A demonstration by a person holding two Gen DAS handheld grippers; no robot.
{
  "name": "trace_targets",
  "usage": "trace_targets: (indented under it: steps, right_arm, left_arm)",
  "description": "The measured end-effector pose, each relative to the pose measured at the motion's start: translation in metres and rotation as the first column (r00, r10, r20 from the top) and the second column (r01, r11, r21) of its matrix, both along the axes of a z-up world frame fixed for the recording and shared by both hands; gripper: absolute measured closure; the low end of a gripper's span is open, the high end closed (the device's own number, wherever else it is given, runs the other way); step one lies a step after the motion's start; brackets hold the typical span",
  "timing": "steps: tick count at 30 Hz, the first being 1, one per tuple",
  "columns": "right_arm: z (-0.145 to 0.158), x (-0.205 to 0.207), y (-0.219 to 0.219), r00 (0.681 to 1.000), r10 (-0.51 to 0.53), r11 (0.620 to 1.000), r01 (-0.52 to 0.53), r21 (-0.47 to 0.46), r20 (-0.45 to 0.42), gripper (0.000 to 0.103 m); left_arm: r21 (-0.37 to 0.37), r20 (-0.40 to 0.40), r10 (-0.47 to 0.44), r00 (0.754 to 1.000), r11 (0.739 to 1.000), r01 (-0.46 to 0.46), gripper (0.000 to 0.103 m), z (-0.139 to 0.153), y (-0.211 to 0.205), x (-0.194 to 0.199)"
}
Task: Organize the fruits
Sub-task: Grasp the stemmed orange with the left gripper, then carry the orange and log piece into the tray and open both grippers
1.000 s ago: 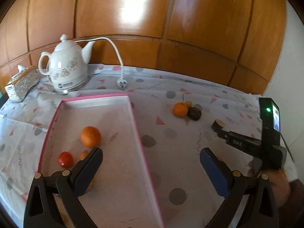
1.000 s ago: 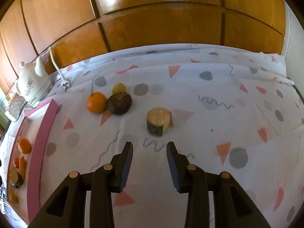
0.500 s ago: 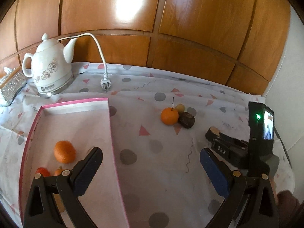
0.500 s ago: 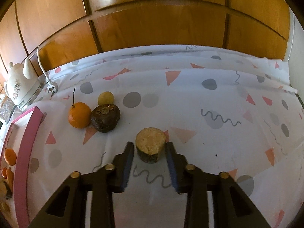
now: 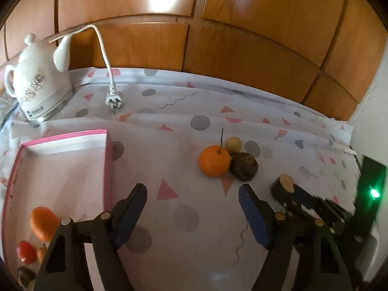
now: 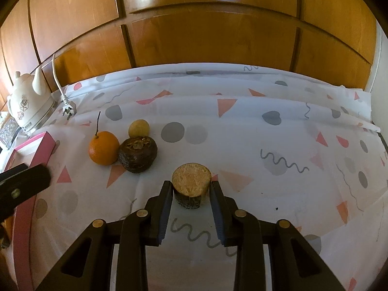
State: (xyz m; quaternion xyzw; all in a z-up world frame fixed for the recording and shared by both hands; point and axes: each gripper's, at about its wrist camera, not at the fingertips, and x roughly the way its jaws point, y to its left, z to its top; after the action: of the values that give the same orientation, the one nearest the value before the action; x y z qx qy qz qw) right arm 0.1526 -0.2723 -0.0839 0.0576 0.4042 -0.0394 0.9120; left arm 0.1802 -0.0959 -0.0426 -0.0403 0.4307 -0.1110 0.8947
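A short round brown piece with a pale cut top stands on the patterned cloth between the fingers of my right gripper, whose jaws stand close on either side of it. It also shows in the left wrist view. An orange with a stem, a dark brown fruit and a small yellow fruit lie together to the left. My left gripper is open and empty above the cloth, beside the pink tray, which holds an orange fruit and a small red one.
A white ceramic kettle stands at the back left, with its cord and plug on the cloth. Wooden panelling runs behind the table. The right gripper's body and green-lit screen sit to the right of the left gripper.
My right gripper has moved forward until its fingers flank the round cut piece. My left gripper has swung right, off the tray and toward the loose fruit.
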Motion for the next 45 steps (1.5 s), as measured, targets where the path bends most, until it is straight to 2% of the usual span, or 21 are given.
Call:
trace_targets:
  steps: [10,15,18,23,24,25,26,30,37,45]
  right_arm:
    - [-0.001,0.000,-0.004,1.000,0.008,1.000,-0.008,0.022,0.000,0.071]
    - [-0.002,0.000,-0.004,1.000,0.008,1.000,-0.008,0.024,0.000,0.071]
    - [-0.002,0.000,-0.004,1.000,0.010,1.000,-0.010,0.026,0.000,0.071]
    - [-0.002,0.000,-0.005,1.000,0.011,1.000,-0.011,0.029,0.000,0.071]
    - [-0.002,-0.001,-0.005,1.000,0.011,1.000,-0.011,0.029,0.001,0.071]
    - [-0.002,-0.001,-0.005,1.000,0.011,1.000,-0.011,0.029,0.000,0.071]
    - [-0.002,-0.001,-0.005,1.000,0.011,1.000,-0.011,0.029,0.000,0.071]
    - [-0.001,-0.001,-0.005,1.000,0.012,0.999,-0.012,0.034,0.001,0.071]
    - [0.002,-0.007,-0.006,1.000,0.023,0.999,-0.022,0.044,-0.006,0.071]
    - [0.005,-0.032,-0.004,0.998,0.057,0.996,-0.056,0.067,-0.016,0.071]
  left_arm:
    - [-0.030,-0.060,-0.005,0.998,1.000,0.003,0.031,-0.016,-0.017,0.038]
    - [-0.031,-0.062,-0.014,0.998,0.999,0.012,0.033,-0.021,-0.026,0.050]
    - [-0.052,-0.085,-0.001,0.996,0.999,-0.003,0.043,-0.028,-0.026,0.059]
    - [-0.094,-0.112,-0.004,0.994,0.996,-0.006,0.046,-0.038,-0.027,0.070]
    - [-0.093,-0.105,-0.006,0.994,0.996,-0.003,0.049,-0.038,-0.028,0.070]
    - [-0.099,-0.104,-0.020,0.994,0.995,0.010,0.063,-0.038,-0.029,0.070]
    - [-0.131,-0.112,-0.047,0.993,0.991,0.032,0.063,-0.038,-0.029,0.069]
    - [-0.137,-0.125,-0.032,0.992,0.991,0.014,0.064,-0.037,-0.023,0.061]
    - [-0.082,-0.088,-0.043,0.995,0.996,0.035,0.064,-0.023,-0.012,0.016]
    - [-0.062,-0.090,-0.075,0.993,0.996,0.069,0.064,-0.028,-0.010,-0.038]
